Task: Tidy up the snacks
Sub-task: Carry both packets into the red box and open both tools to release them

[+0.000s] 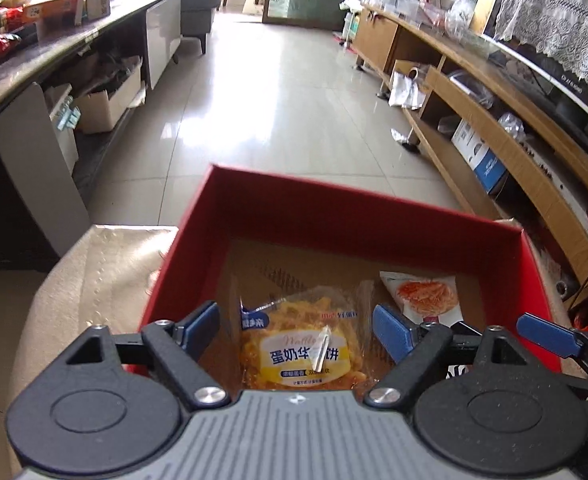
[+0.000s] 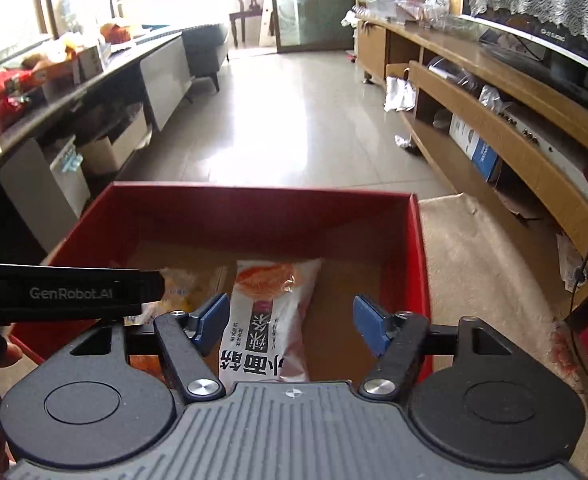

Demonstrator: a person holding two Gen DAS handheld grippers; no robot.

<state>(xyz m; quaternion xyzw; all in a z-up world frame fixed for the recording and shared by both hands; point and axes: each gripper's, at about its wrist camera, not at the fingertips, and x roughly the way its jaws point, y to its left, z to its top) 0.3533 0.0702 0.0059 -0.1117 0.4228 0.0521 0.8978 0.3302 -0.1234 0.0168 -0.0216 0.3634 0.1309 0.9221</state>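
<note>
Snacks lie in a red box point(image 1: 374, 216) that sits on a beige-covered surface point(image 1: 106, 264) — both grippers hang over its near edge, pointing down into it.

Left gripper point(image 1: 296, 330): jaws apart, blue pads on either side of a waffle pack point(image 1: 298, 344) with a yellow label, and no pad pressing on it. The pack lies flat on the brown cardboard floor of the box. Just to its right is a white noodle pack point(image 1: 426, 292), and beyond that the blue pads of the right gripper show at the frame's edge.

Right gripper point(image 2: 292, 322): jaws spread, nothing clamped. The noodle pack point(image 2: 270, 320) lies lengthwise between the pads, nearer the left one; whether it touches that pad I cannot tell. The right pad stands clear of it. In this view the left gripper's black arm point(image 2: 70, 292) crosses in from the left, with the waffle pack point(image 2: 178, 288) partly hidden behind it.
</note>
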